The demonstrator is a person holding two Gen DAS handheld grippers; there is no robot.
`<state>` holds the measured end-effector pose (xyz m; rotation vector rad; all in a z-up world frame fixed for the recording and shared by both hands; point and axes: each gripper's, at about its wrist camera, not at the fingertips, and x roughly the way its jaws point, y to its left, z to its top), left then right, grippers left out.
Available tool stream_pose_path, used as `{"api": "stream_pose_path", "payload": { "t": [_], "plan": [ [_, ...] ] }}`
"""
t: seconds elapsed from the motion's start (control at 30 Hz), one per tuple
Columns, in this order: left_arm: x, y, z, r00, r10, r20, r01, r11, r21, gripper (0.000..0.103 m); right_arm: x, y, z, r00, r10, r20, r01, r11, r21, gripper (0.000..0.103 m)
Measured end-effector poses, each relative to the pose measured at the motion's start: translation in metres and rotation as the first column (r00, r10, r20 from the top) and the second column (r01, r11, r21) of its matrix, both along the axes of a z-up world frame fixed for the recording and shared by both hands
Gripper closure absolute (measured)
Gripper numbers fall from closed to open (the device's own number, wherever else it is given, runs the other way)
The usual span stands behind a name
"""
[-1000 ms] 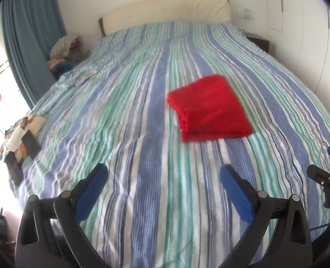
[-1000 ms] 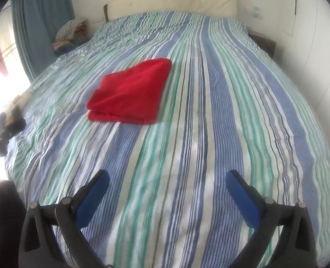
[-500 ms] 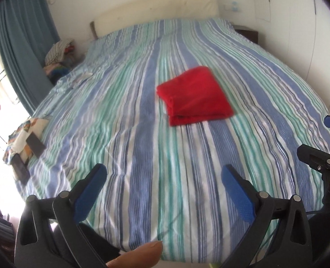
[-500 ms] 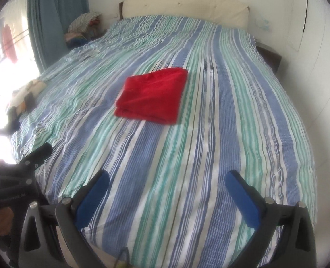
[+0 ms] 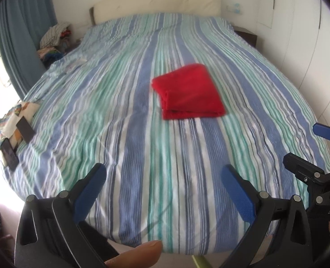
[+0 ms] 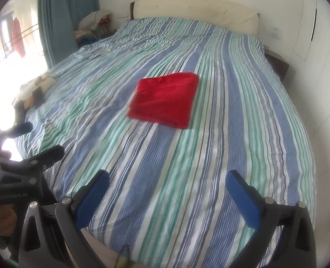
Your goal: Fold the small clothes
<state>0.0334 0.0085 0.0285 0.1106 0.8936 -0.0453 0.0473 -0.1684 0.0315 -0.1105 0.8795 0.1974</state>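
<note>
A red garment (image 5: 188,92) lies folded into a neat rectangle in the middle of the striped bed (image 5: 120,134); it also shows in the right wrist view (image 6: 165,99). My left gripper (image 5: 163,172) is open and empty, held back over the foot of the bed, far from the garment. My right gripper (image 6: 168,178) is open and empty too, also back at the foot of the bed (image 6: 231,134). Each gripper shows at the edge of the other's view.
A patterned cloth with dark phones on it (image 5: 13,129) lies at the bed's left edge. A pile of clothes (image 5: 53,40) sits by the blue curtain (image 5: 19,33). A cream headboard (image 5: 160,2) and white wall close the far side.
Both grippers have pulled back from the folded red garment toward the foot of the bed, so the bed's front edge now shows. The garment has stayed in place.
</note>
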Motion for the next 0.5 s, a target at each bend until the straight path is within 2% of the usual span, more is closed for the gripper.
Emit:
{"api": "stream_pose_path", "payload": {
  "t": [0.13, 0.3, 0.5],
  "plan": [
    [0.001, 0.004, 0.004, 1.000, 0.011, -0.010, -0.011, 1.000, -0.024, 0.000, -0.001, 0.007, 0.002, 1.000, 0.004, 0.010, -0.003, 1.000, -0.029, 0.001],
    [0.001, 0.010, 0.011, 1.000, 0.016, 0.019, -0.015, 1.000, -0.026, 0.000, 0.000, 0.010, 0.006, 1.000, -0.006, 0.006, 0.006, 0.999, -0.034, 0.001],
    [0.002, 0.007, 0.014, 0.999, 0.018, 0.032, -0.019, 0.999, 0.039, 0.000, 0.004, 0.015, 0.019, 0.999, -0.039, 0.000, 0.039, 0.996, -0.079, 0.001]
  ]
}}
